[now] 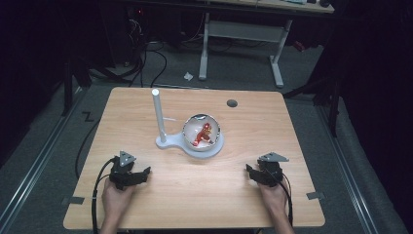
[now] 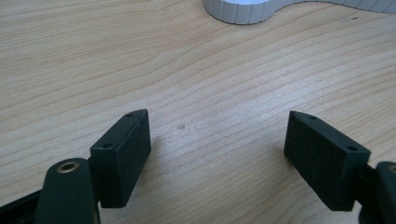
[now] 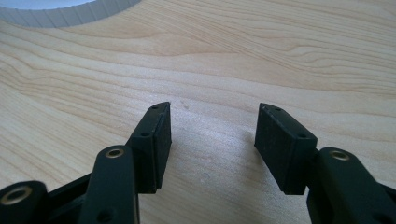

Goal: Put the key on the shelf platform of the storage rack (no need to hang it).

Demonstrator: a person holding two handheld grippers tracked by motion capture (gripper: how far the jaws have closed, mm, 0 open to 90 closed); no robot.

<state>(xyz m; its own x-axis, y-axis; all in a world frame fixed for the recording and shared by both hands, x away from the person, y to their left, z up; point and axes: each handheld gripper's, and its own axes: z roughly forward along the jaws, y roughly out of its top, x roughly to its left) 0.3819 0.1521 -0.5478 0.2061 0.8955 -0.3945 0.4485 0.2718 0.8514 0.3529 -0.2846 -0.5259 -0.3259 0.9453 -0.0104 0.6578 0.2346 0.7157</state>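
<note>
A white stand (image 1: 168,142) with an upright white post (image 1: 158,113) sits mid-table. On its round base rests a metal bowl (image 1: 187,128) holding a red item (image 1: 202,133). My left gripper (image 1: 138,176) rests near the table's front left, held by a hand, jaws wide apart with bare wood between them (image 2: 217,135). My right gripper (image 1: 252,173) rests at the front right, also open, nothing between its jaws (image 3: 212,128). The stand's ribbed white edge (image 2: 243,10) shows at the top of the left gripper view, and the stand's edge (image 3: 70,14) at the top left of the right gripper view.
The wooden table (image 1: 195,204) has a dark round hole (image 1: 232,103) near its back right. Beyond it stand a white desk frame (image 1: 241,34) and cables on a grey floor. Dark curtains hang at both sides.
</note>
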